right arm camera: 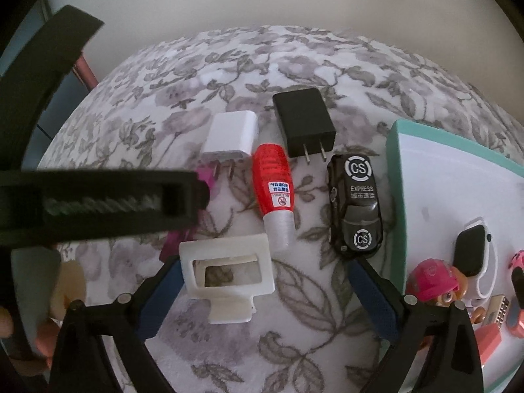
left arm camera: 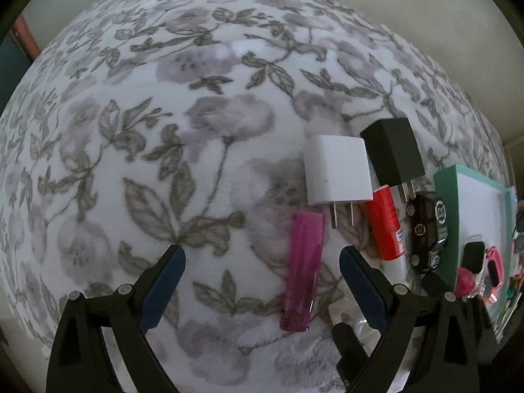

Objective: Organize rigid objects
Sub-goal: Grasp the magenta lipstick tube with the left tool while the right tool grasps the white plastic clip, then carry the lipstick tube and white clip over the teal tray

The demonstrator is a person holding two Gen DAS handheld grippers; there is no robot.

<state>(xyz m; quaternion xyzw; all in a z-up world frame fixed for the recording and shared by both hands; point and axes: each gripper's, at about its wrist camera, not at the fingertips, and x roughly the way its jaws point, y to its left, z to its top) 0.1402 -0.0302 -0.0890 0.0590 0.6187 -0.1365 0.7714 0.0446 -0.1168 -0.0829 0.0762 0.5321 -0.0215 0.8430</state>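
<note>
On a floral cloth lie a white charger, a black charger, a red and white tube, a black toy car, a pink lighter and a white plastic frame. My left gripper is open, with the pink lighter between its fingers. My right gripper is open, with the white frame lying between its fingers, nearer the left one. The left gripper's body crosses the right wrist view and hides most of the lighter.
A teal-rimmed white tray at the right holds a smartwatch, a pink-helmeted toy figure and other small items. A pale wall lies behind the cloth.
</note>
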